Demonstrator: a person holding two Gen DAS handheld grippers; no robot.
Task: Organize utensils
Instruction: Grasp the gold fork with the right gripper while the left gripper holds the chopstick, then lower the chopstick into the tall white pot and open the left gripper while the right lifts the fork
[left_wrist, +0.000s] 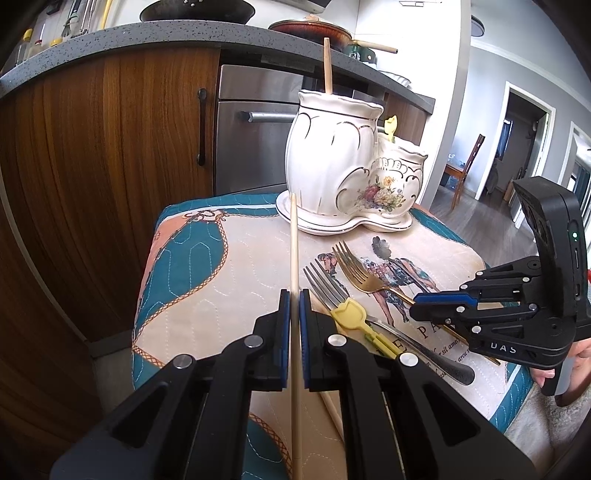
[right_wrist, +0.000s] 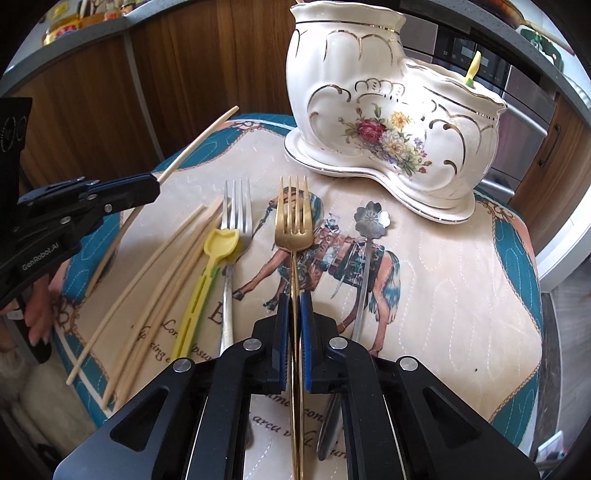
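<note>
A: Left tongs (left_wrist: 294, 306)?
B: I see them pinching a wooden chopstick (left_wrist: 293, 251), long axis running away toward the ceramic holder (left_wrist: 343, 162), lifted above the surface (left_wrist: 207, 280).
A: Right tongs (right_wrist: 294, 310)?
B: Clamped on the gold fork (right_wrist: 293, 221), tines pointing at the holder.

L gripper (left_wrist: 294, 295) clamped on a chopstick (left_wrist: 294, 251), angled down, left of the ceramic holder (left_wrist: 343, 162). R gripper (right_wrist: 294, 299) pinches the gold fork (right_wrist: 293, 221) handle, in front of the holder, steeper tilt.
</note>
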